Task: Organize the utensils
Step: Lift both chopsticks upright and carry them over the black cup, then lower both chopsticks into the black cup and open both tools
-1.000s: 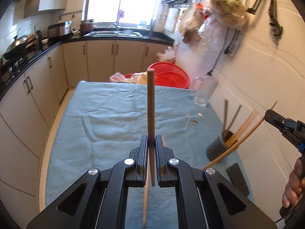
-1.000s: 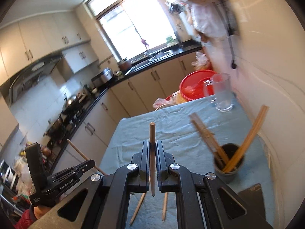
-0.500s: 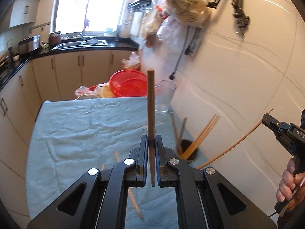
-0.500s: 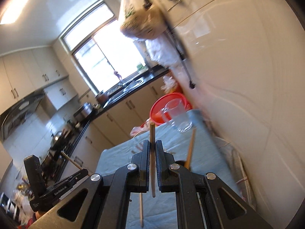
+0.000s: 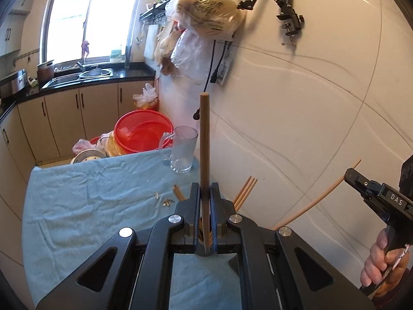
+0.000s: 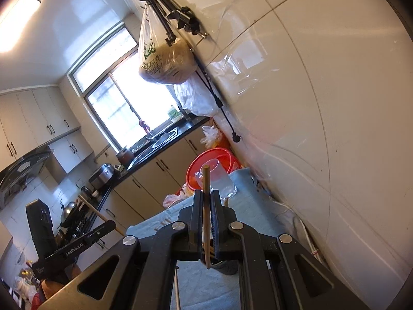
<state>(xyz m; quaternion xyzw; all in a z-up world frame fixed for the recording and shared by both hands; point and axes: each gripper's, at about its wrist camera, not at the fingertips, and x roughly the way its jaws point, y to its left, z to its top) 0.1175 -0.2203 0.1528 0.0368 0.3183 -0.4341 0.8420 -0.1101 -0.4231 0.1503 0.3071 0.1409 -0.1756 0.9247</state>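
One chopstick is clamped in each gripper above the cloth-covered table.

The left gripper (image 5: 205, 193) is closed on a brown chopstick (image 5: 204, 139), which is held upright between its fingers. The right gripper (image 6: 205, 201) is likewise closed on a second chopstick (image 6: 206, 180), also seen in the left wrist view as a pale stick projecting from its tip. A dark utensil cup (image 6: 228, 267) stands on the blue cloth (image 5: 85, 201) near the wall-side edge of the table, largely hidden behind the grippers, with several chopsticks (image 5: 245, 190) leaning out of it. A glass mug (image 5: 182, 152) is placed at the far wall-side corner of the table, and a red basin (image 5: 140, 133) is seen beyond the far edge. Small scraps (image 5: 165, 201) lie on the cloth near the cup.
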